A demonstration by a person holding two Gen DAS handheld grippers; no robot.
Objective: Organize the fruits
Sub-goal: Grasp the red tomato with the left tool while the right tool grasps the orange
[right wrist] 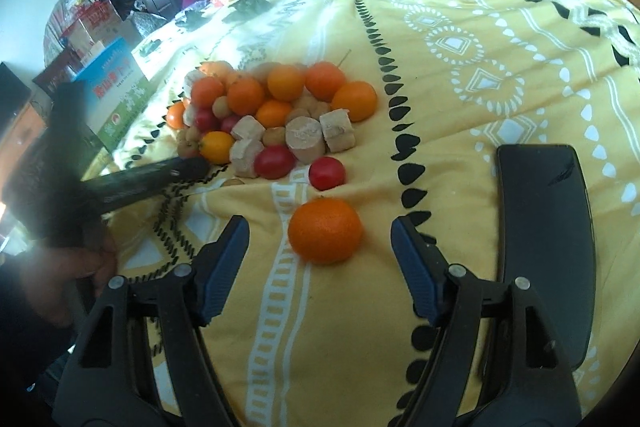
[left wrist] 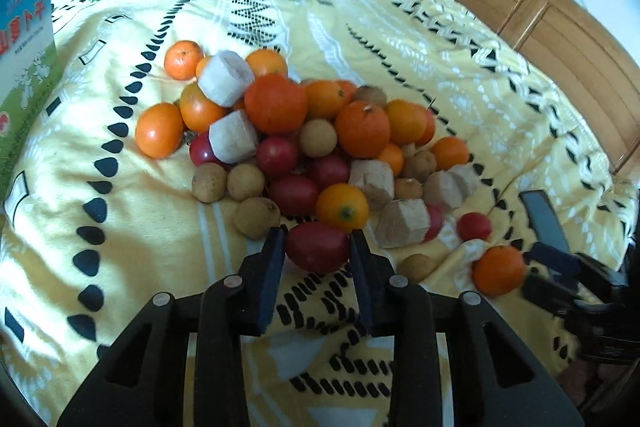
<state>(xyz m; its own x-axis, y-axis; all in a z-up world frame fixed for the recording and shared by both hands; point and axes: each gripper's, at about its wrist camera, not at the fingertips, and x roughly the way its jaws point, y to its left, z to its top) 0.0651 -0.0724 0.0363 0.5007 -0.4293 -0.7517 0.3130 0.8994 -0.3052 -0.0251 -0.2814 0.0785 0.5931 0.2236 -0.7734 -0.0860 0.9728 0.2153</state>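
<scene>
A: Left gripper [left wrist: 318, 237]?
B: Clamped on a red tomato [left wrist: 317, 247] at the fruit pile's [left wrist: 280, 131] six o'clock edge.
A: Right gripper [right wrist: 320, 227]?
B: Jaws apart, straddling a lone orange [right wrist: 325, 230], untouched.

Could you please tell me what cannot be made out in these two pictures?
- Left wrist view: whether the left gripper actually presses the red tomato; its fingertips hide the contact.
- Left wrist view: the right gripper is blurred and cut by the edge.
- Right wrist view: fruit beneath the pile is covered.
- Right wrist view: the blue box print is too small.
</scene>
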